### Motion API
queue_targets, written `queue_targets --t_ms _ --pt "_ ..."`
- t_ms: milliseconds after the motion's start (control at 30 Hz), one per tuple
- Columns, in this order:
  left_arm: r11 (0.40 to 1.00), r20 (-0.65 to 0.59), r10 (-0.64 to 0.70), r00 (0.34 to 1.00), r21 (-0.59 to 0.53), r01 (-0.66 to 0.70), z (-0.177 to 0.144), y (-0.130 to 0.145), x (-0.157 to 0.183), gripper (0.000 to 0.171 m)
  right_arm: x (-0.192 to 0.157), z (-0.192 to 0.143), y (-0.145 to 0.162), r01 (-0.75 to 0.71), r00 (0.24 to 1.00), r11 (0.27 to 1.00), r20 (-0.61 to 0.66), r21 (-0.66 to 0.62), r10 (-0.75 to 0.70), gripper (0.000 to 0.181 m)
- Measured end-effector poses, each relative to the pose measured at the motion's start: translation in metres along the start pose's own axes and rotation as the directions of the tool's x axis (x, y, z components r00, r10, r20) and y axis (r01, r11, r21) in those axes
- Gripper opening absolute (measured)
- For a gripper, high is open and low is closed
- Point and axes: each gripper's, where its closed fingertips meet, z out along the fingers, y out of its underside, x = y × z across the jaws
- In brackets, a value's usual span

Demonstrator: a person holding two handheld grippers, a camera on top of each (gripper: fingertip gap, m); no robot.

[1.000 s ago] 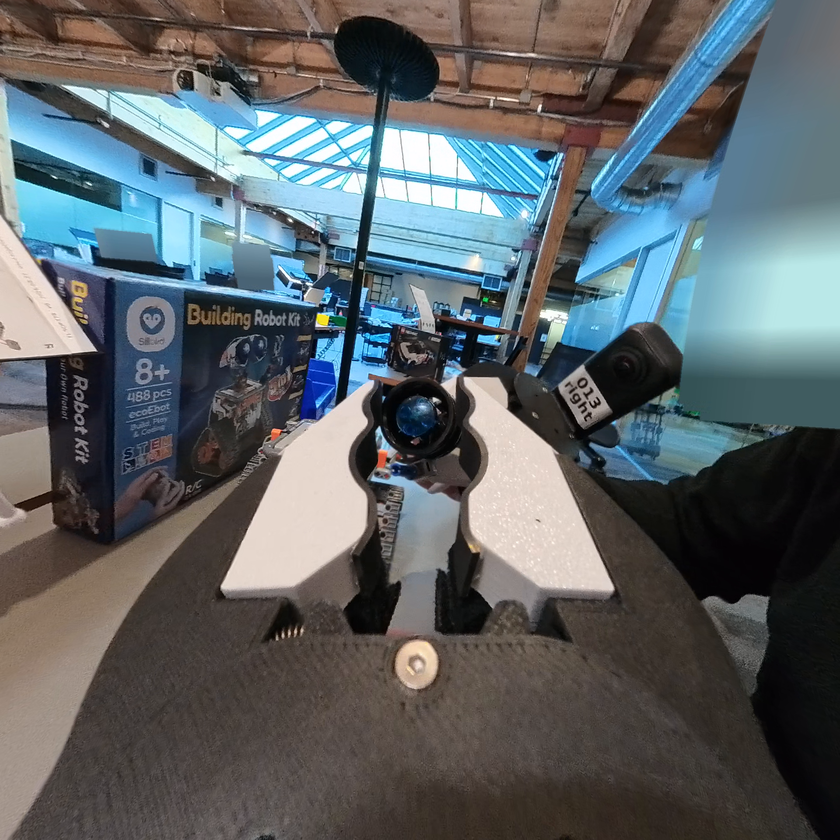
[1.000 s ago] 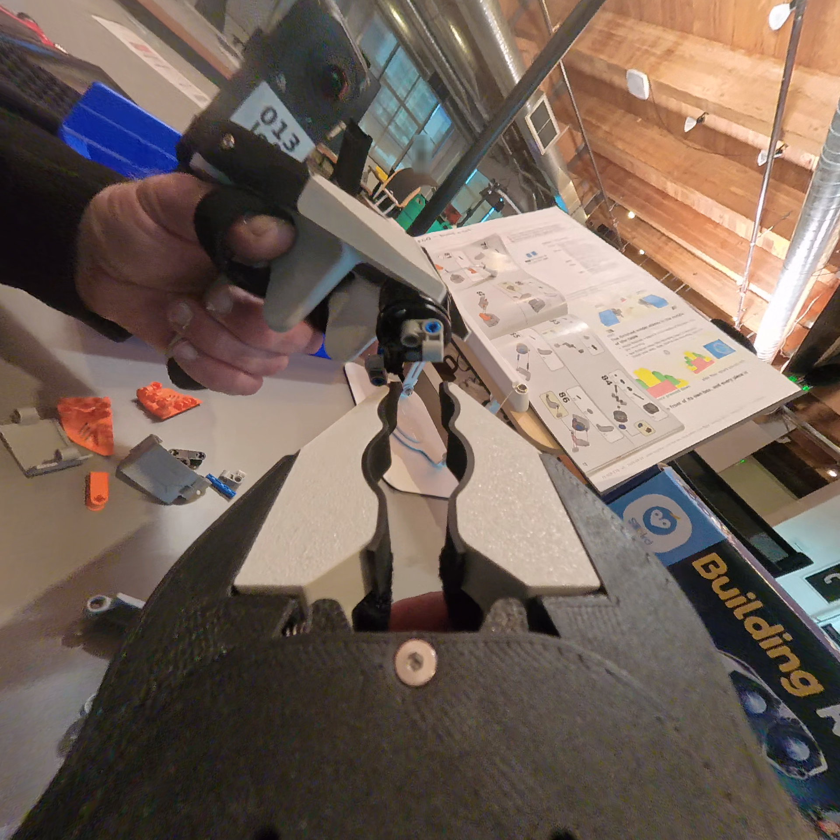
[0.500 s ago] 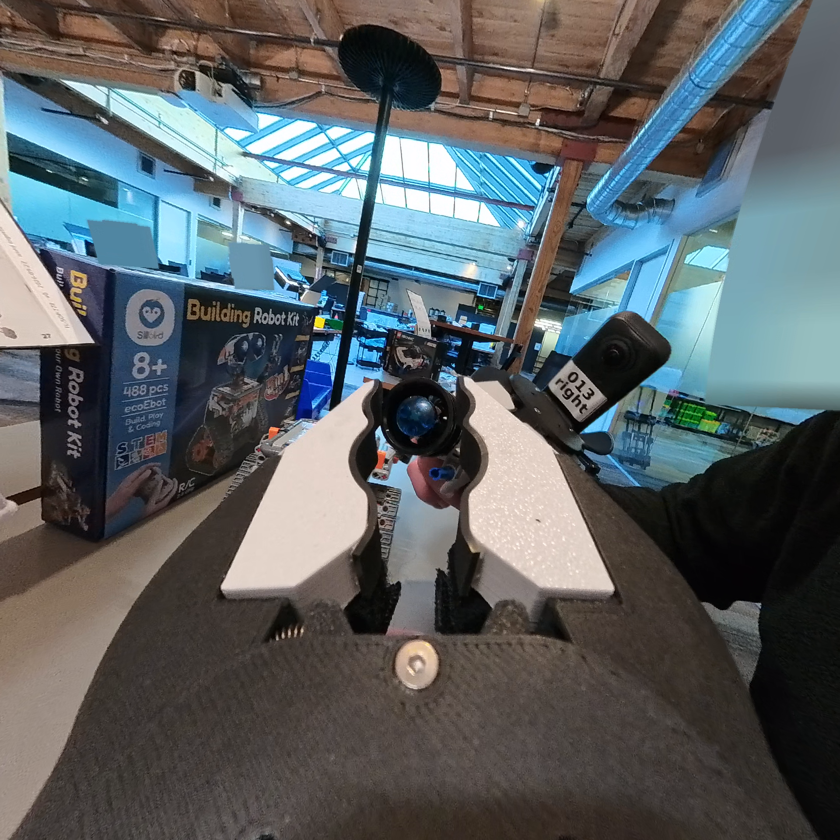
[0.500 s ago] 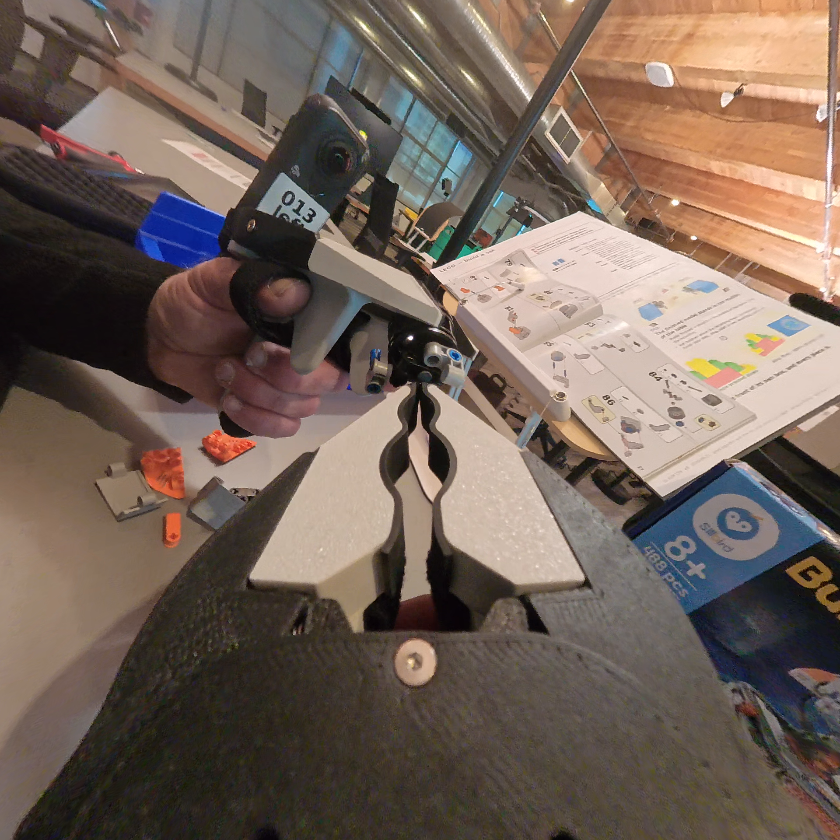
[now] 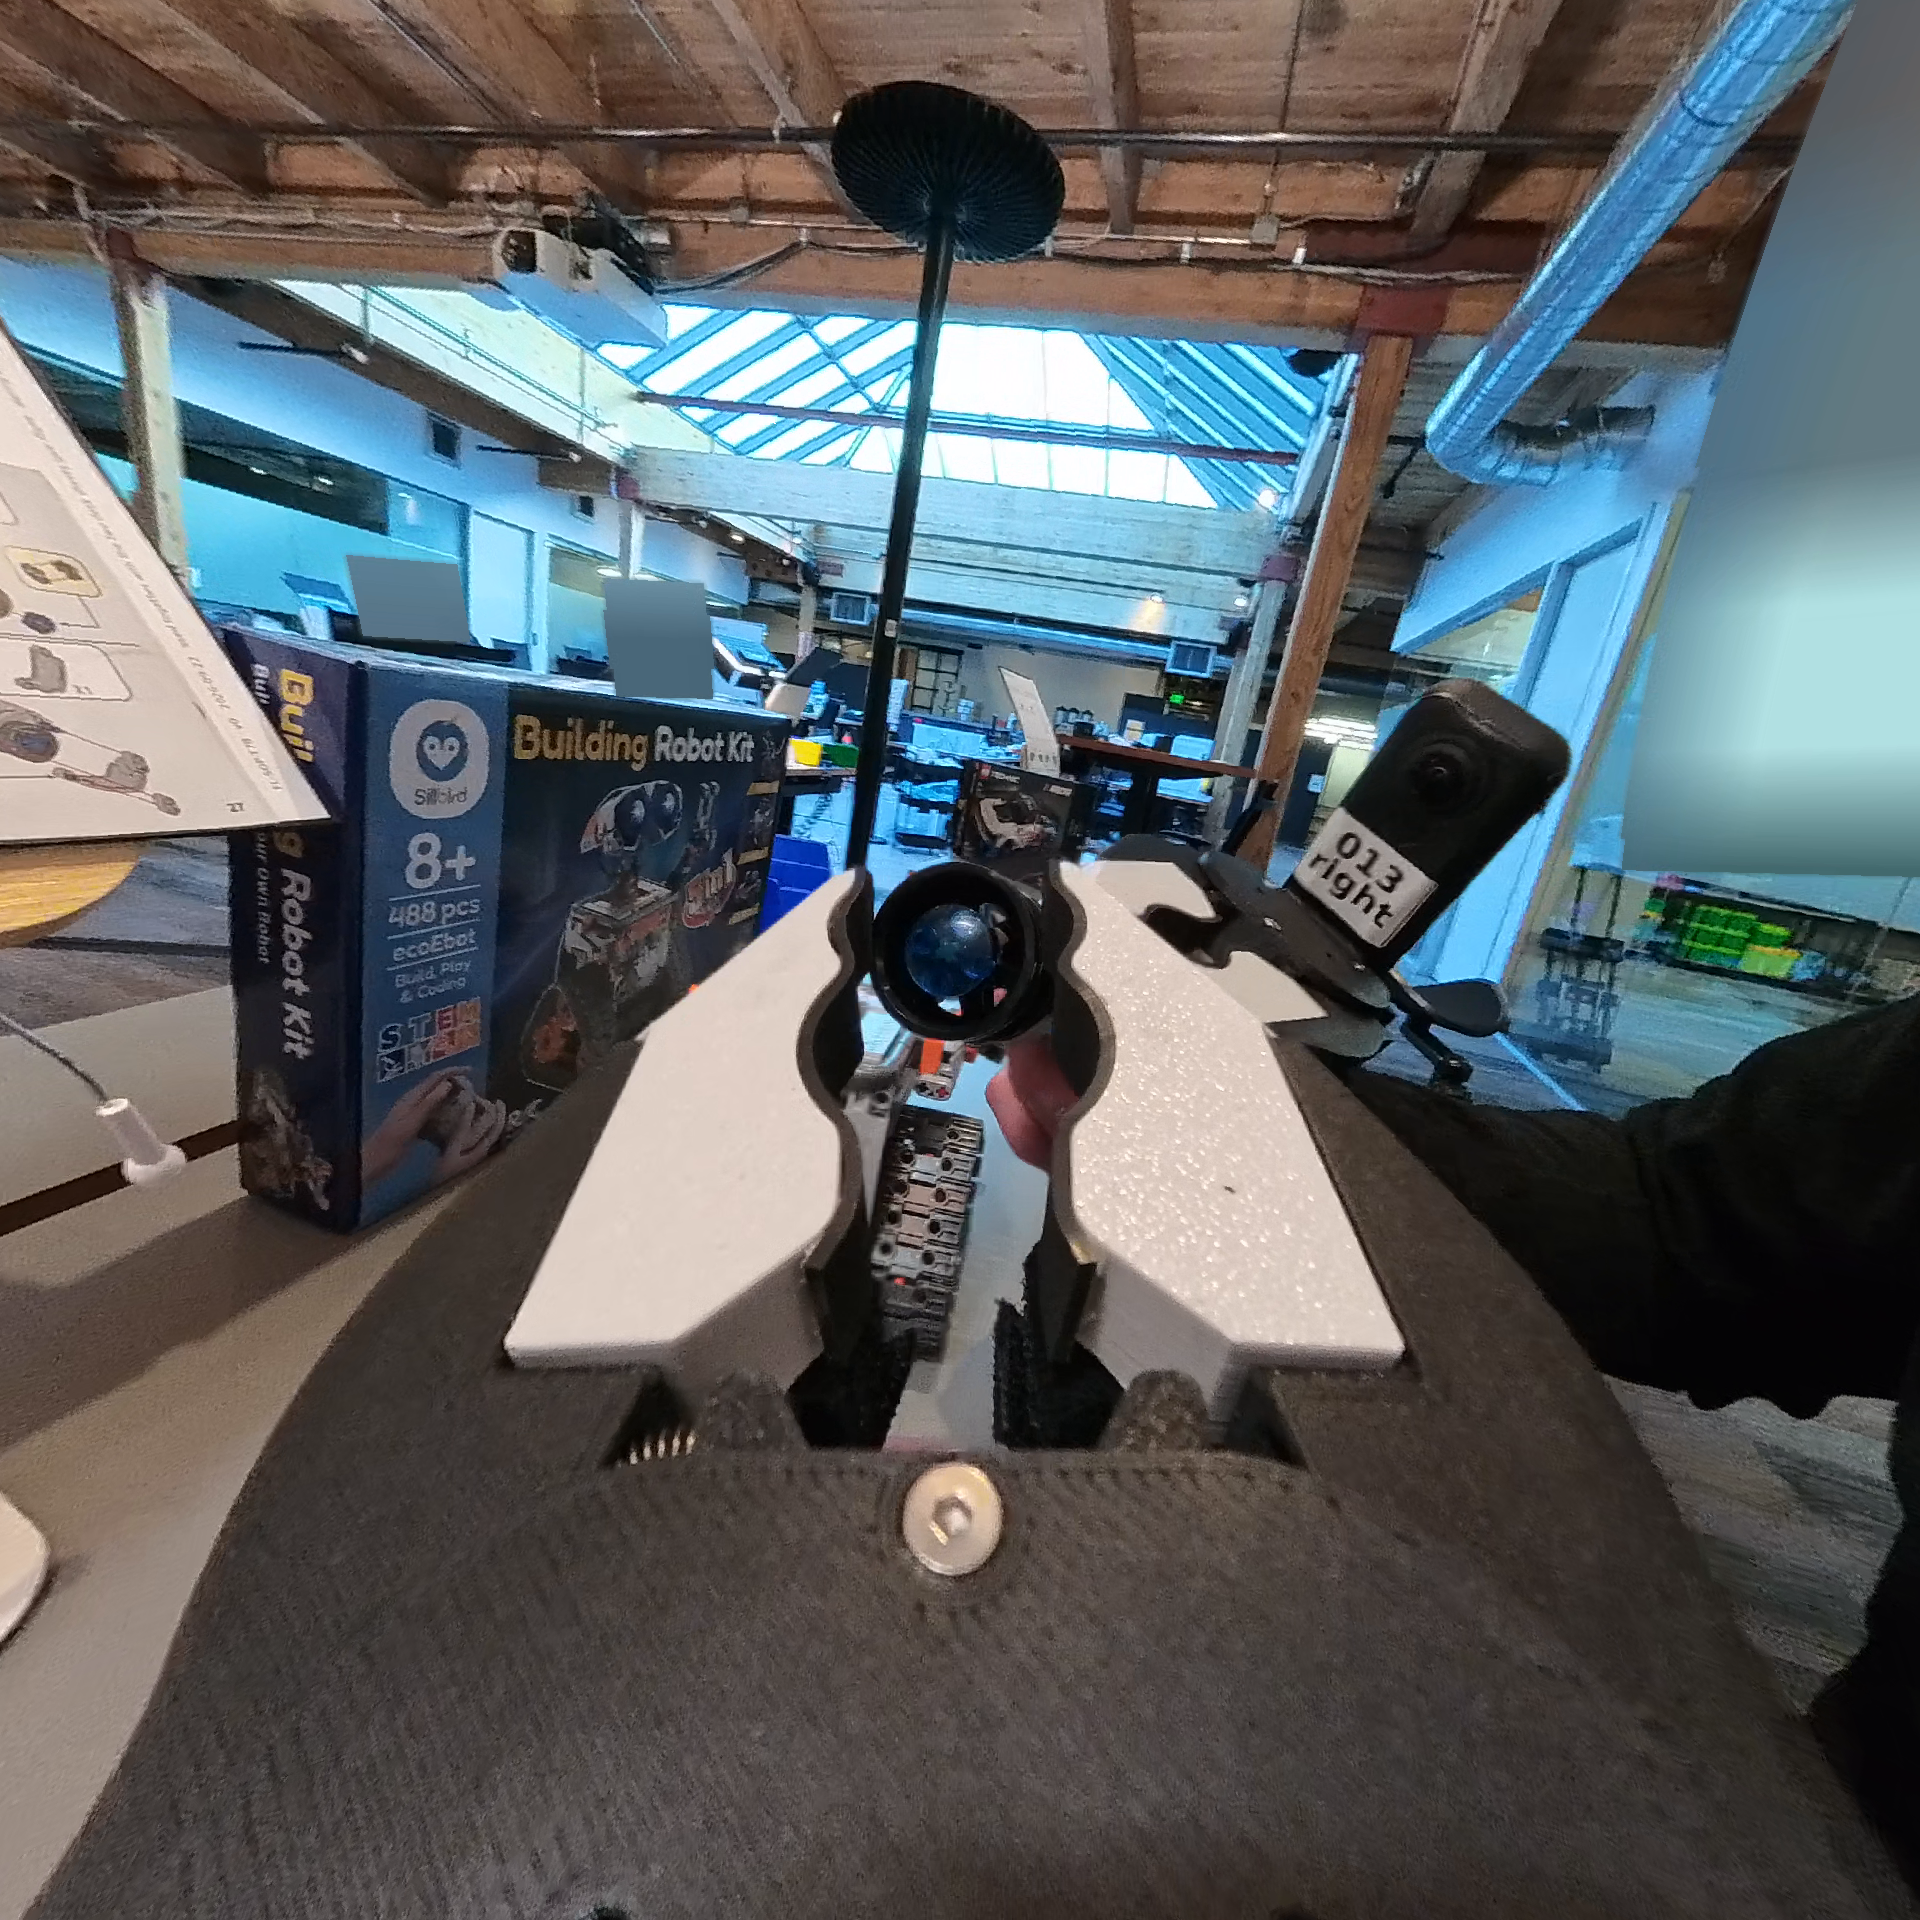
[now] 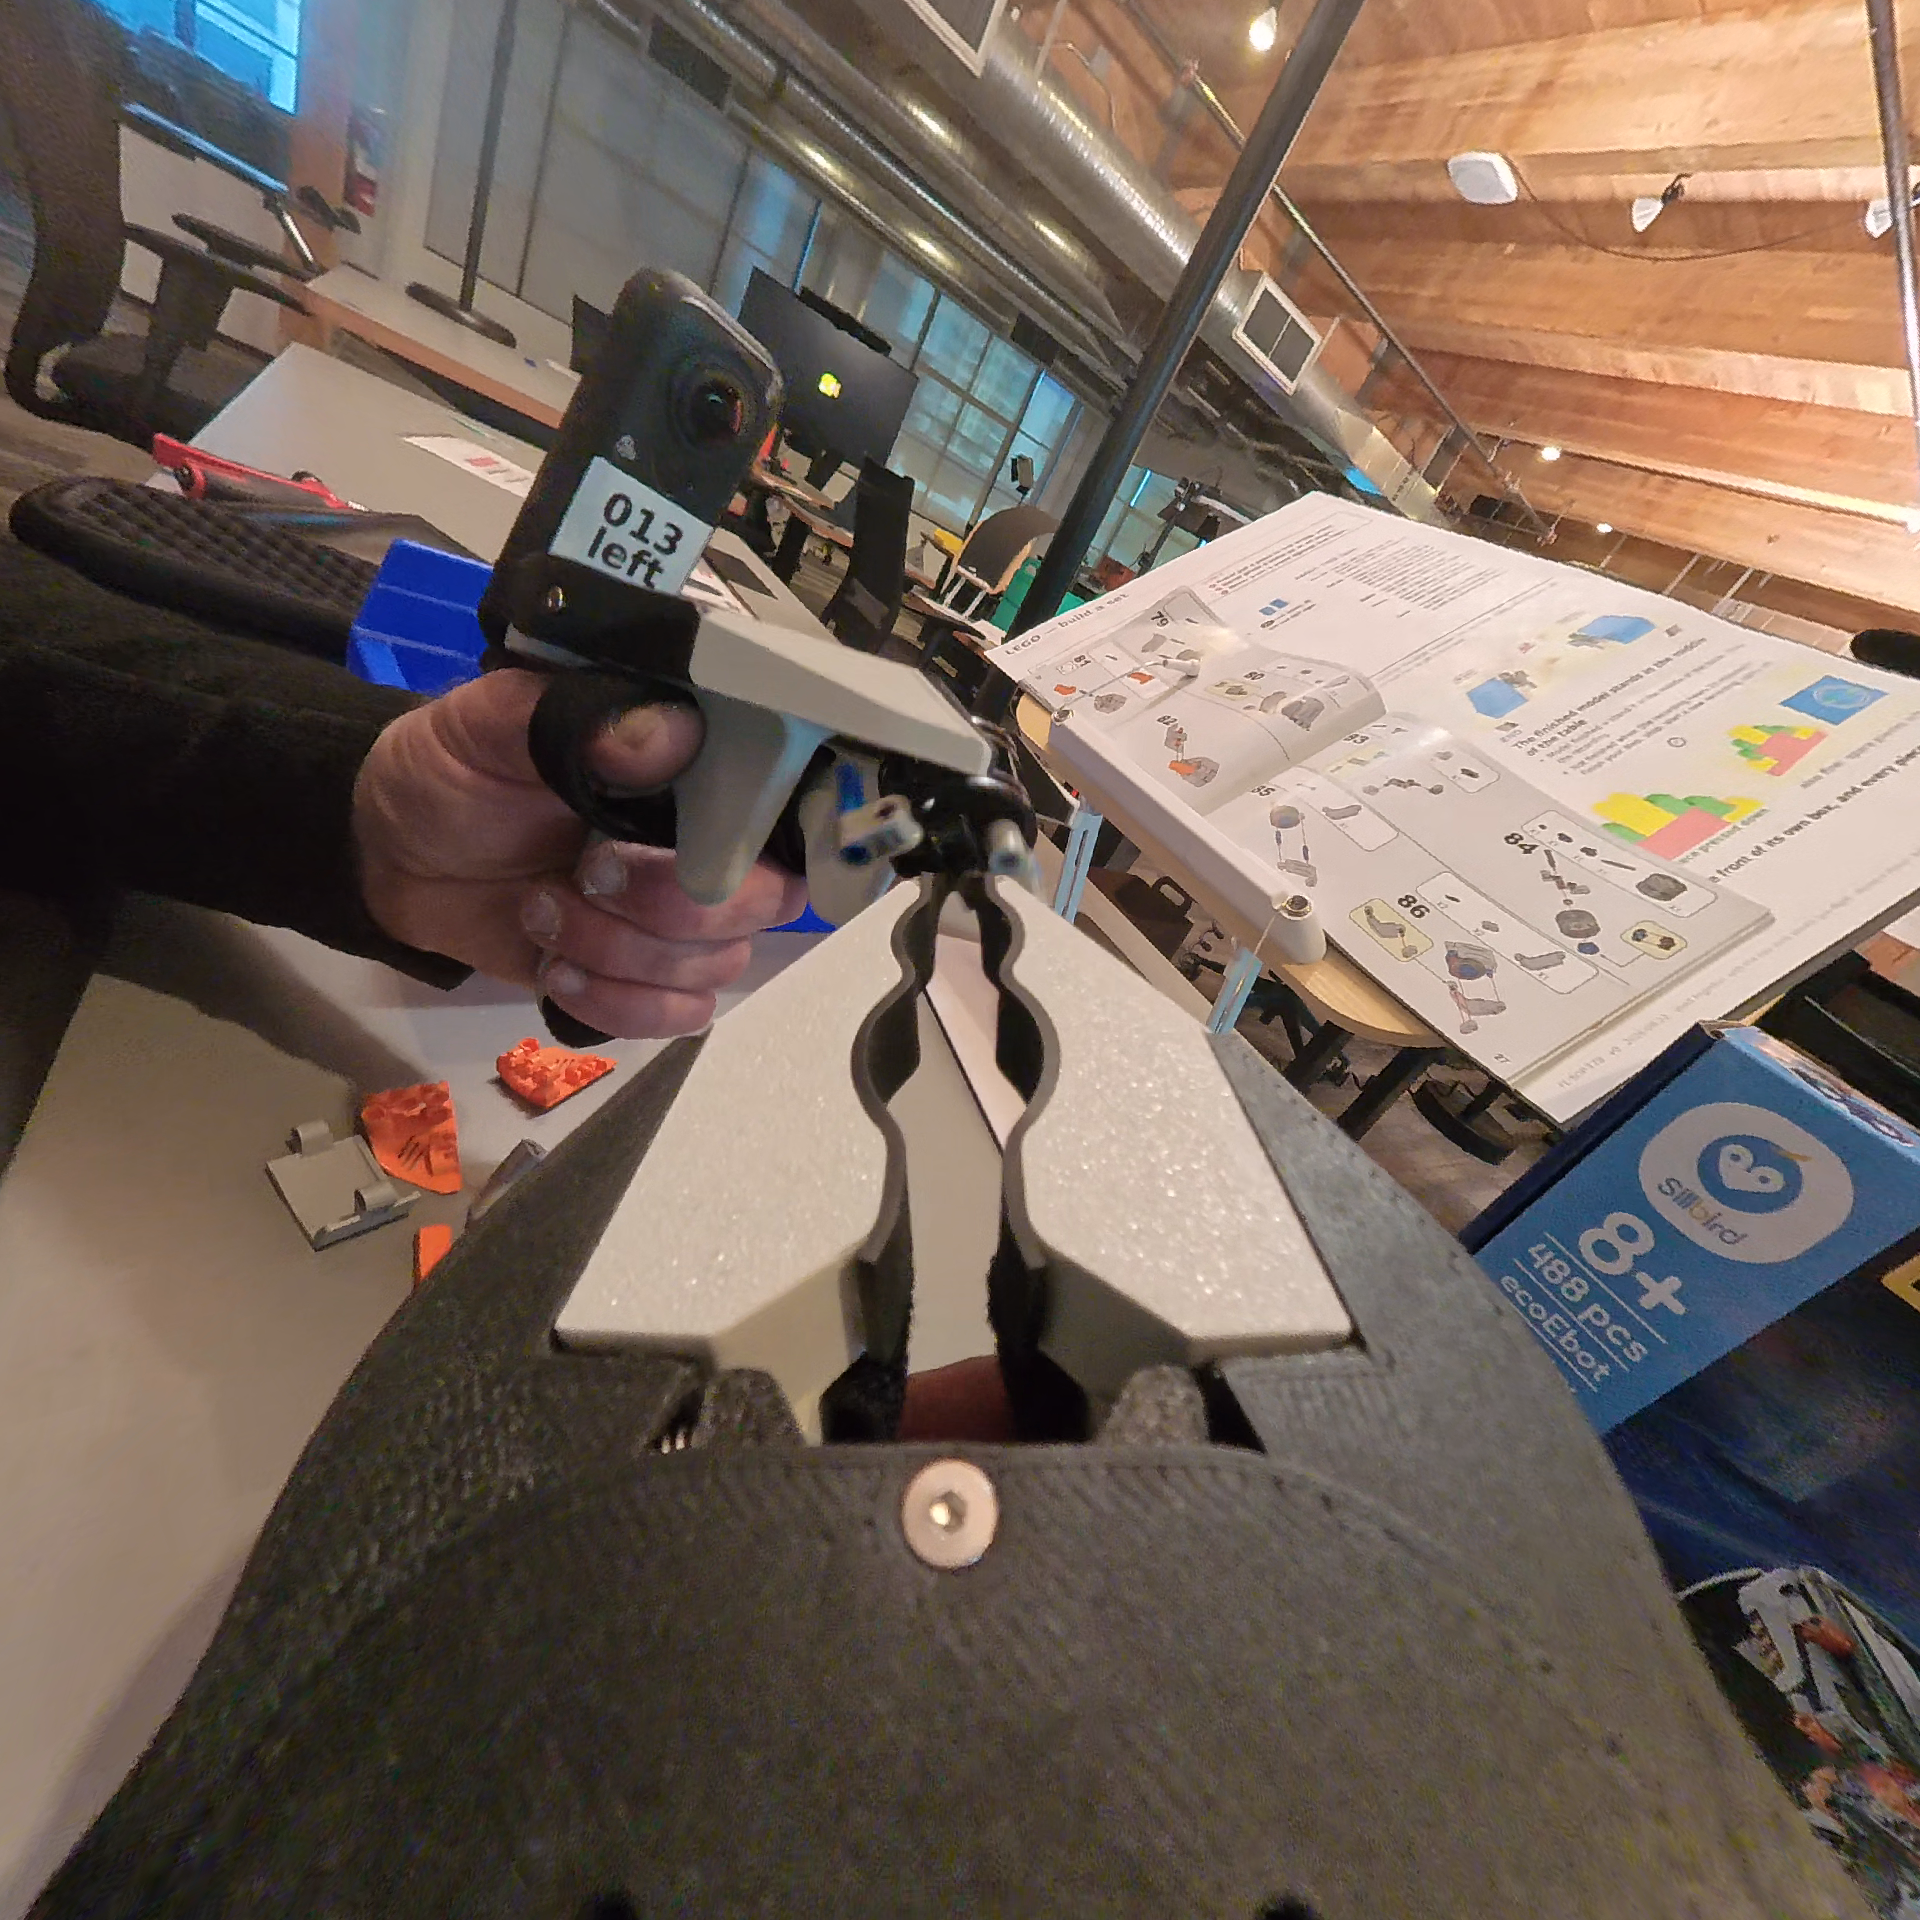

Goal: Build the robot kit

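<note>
My left gripper (image 5: 956,896) is shut on a black round piece with a blue lens (image 5: 951,958), held up off the table. In the right wrist view a hand holds that gripper, and its grey fingers (image 6: 831,696) carry a small black assembly with grey, blue-tipped pins (image 6: 940,826). My right gripper (image 6: 958,896) comes up from below with its tips closed on the underside of that assembly. It also shows in the left wrist view (image 5: 1247,940), just right of the lens piece.
A blue kit box (image 5: 499,935) (image 6: 1714,1247) stands on the grey table (image 6: 156,1403). An open instruction booklet (image 6: 1455,790) rests on a stand. Orange pieces (image 6: 416,1132) and a grey piece (image 6: 338,1184) lie on the table. A black pole (image 6: 1174,343) rises behind. A tracked model part (image 5: 920,1195) lies below my left fingers. Both grippers' tips are close together, under 4 cm apart.
My right gripper has closed from open onto the assembly's underside and rolled more level. My left gripper still holds the lens piece and has shifted only slightly.
</note>
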Motion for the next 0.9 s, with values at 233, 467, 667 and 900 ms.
queue_targets --t_ms 233,467,667,900 --pt "0.996 0.055 0.089 0.995 -0.012 -0.088 0.0003 0.0017 -0.0031 0.030 0.0044 -0.0010 -0.0004 -0.035 0.999 0.999 -0.011 0.005 0.035 0.012" --pt "0.981 0.100 0.193 0.976 -0.020 -0.192 -0.0001 0.0012 -0.0043 0.030 0.0081 0.0000 0.0015 -0.088 0.996 0.996 -0.024 0.003 0.088 0.010" --pt "0.967 0.127 0.256 0.958 -0.035 -0.254 -0.0003 0.0012 -0.0053 0.030 0.0070 0.0010 0.0030 -0.110 0.994 0.994 -0.018 0.004 0.111 0.006" --pt "0.939 0.166 0.345 0.924 -0.066 -0.338 -0.0002 0.0026 -0.0071 0.030 0.0079 0.0015 0.0071 -0.114 0.993 0.993 -0.017 -0.015 0.113 0.007"
